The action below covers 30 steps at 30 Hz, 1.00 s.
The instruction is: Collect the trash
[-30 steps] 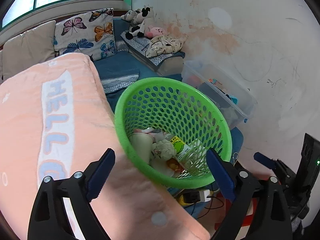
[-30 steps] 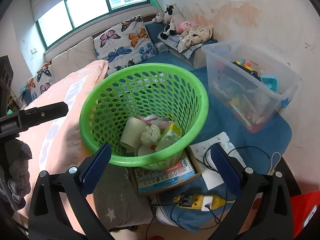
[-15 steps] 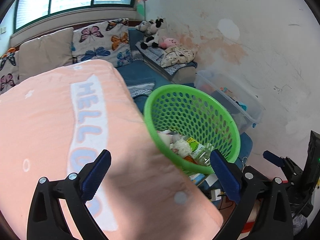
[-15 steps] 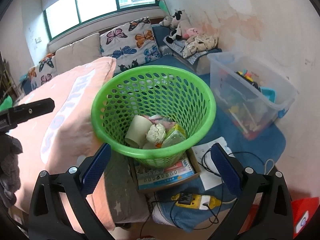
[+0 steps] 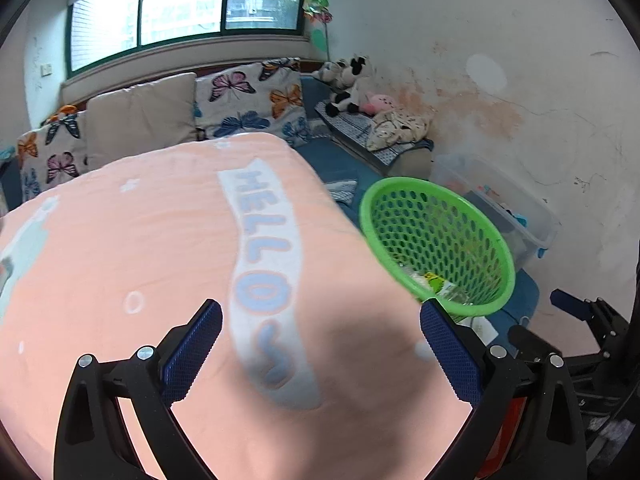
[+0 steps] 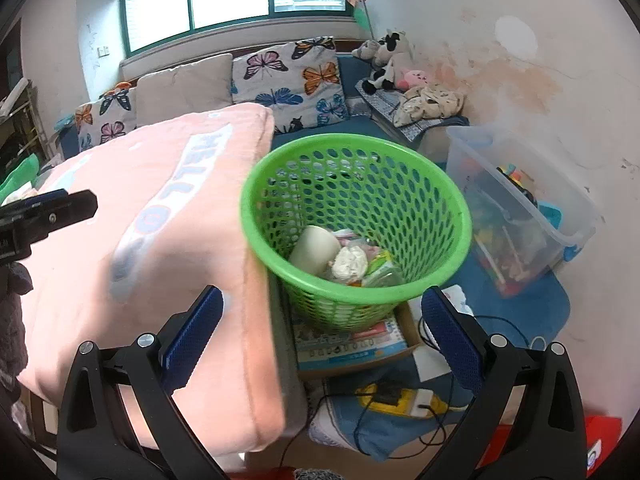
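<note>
Both claws spread wide, gripping nothing.
Left claw (image 5: 320,334) over fuzzy peach blanket (image 5: 160,248); right claw (image 6: 318,320) before round perforated green plastic basket (image 6: 460,216) holding paper cup (image 6: 314,250), crumpled tissue (image 6: 351,261).

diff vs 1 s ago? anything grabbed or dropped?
Both cameras pulled back and up from the green basket; the left hand-held gripper also swung left over the pink blanket. Nothing grabbed or released: it and the right hand-held gripper stay open and empty. Trash in the basket unchanged.
</note>
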Available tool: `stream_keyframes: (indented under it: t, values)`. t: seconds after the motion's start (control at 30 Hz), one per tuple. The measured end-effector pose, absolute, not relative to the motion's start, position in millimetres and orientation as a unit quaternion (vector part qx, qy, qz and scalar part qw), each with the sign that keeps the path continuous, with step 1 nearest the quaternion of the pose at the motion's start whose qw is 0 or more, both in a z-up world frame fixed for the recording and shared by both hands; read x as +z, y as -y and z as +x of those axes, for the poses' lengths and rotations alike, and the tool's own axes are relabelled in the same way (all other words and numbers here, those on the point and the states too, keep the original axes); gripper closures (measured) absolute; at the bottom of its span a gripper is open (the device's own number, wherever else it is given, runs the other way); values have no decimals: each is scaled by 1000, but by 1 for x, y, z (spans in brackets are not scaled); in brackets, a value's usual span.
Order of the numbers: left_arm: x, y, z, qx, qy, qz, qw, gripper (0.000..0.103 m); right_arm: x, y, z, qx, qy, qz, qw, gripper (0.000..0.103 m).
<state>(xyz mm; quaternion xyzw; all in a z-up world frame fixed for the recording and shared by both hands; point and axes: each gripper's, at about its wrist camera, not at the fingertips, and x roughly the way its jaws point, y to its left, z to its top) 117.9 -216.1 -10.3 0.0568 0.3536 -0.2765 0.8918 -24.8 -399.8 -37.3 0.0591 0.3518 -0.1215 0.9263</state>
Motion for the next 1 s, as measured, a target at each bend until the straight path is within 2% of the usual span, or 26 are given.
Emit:
stream_keyframes:
  t: [1.0]
  values:
    - [-5,119,79,-166,-331,31,928,7,-26,341,-30,-65,-336,62,937,4]
